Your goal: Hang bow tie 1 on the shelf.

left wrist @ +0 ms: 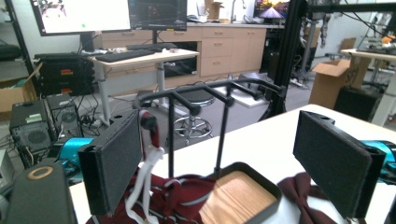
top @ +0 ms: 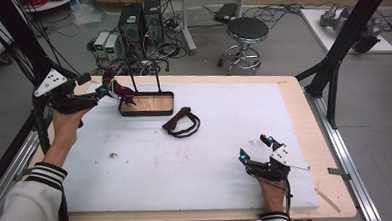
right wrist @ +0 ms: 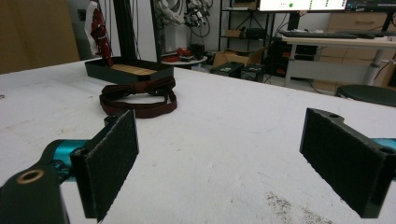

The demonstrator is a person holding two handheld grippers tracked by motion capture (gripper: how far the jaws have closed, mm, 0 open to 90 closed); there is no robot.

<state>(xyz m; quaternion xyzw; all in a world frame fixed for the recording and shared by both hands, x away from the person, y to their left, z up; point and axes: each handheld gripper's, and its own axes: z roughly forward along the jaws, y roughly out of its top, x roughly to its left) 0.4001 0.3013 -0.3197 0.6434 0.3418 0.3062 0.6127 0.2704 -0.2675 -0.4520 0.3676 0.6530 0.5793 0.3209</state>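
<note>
Left gripper (top: 104, 89) at rack (top: 145, 75) on far-left table (top: 295, 136) corner, jaws spread, nothing pinched. Maroon striped garment (top: 120, 92) hangs from rack's arm, beside wooden tray (top: 148, 103). Dark strap (top: 181, 123) lies mid-table. Right gripper (top: 255, 149) spread, empty, well apart.

A table (top: 305, 135) is standing before the person, with a tray (top: 149, 110) sitting toward its far left. A rack (left wrist: 210, 91) is rising from the tray. A garment (top: 119, 91) is hanging from the rack's left end, trailing down beside the tray. A strap (top: 182, 123) is lying on the table just right of the tray, nearer the person. A stool (top: 246, 38) is standing on the floor beyond the table's far edge.
</note>
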